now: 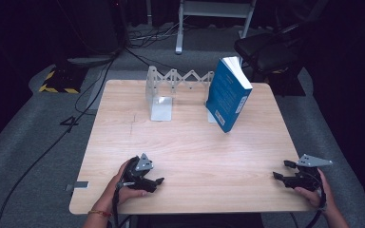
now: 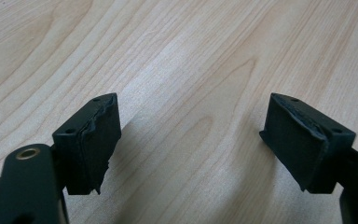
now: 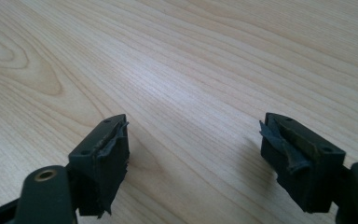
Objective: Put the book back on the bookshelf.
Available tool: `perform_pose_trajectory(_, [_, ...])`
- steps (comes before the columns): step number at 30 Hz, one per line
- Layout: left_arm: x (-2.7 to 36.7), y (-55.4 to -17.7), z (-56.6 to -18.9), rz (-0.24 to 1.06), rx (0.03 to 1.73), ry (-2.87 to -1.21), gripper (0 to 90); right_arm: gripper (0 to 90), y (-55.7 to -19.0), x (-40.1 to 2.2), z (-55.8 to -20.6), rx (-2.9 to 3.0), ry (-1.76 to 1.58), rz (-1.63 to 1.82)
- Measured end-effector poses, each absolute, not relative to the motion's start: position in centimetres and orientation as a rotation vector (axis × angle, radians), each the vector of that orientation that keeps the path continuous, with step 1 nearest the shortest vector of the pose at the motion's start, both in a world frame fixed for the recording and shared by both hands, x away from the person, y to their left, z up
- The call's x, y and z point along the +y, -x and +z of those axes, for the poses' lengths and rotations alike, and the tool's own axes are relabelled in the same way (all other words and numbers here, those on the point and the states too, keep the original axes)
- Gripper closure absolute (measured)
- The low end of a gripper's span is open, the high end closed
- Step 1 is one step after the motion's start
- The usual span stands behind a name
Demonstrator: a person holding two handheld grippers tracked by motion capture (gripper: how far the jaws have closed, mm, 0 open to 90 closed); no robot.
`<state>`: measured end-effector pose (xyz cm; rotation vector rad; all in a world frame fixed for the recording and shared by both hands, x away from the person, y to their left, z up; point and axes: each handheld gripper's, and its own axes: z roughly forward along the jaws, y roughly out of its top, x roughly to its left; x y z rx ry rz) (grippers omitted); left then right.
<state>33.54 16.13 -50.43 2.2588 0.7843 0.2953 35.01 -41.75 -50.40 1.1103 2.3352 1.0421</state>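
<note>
Both tongs, left (image 1: 158,181) and right (image 1: 280,170), rest wide open and empty near the surface (image 1: 190,142) edge, well short of the leaning blue book (image 1: 228,95); likely next: reach it.

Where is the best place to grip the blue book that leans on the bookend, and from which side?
Grip the blue book at its upper page edge, from the right. It stands tilted, its top free and the pages facing up-right, while the white expanding bookend blocks its left.
</note>
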Motion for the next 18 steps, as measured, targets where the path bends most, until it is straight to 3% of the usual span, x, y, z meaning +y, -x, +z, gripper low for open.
perform_pose_trajectory(18, [16.20,-33.95,-50.42,0.280,0.743,-2.271,19.2,23.7,-34.97,-41.68,-50.40,2.329,-1.116,1.038])
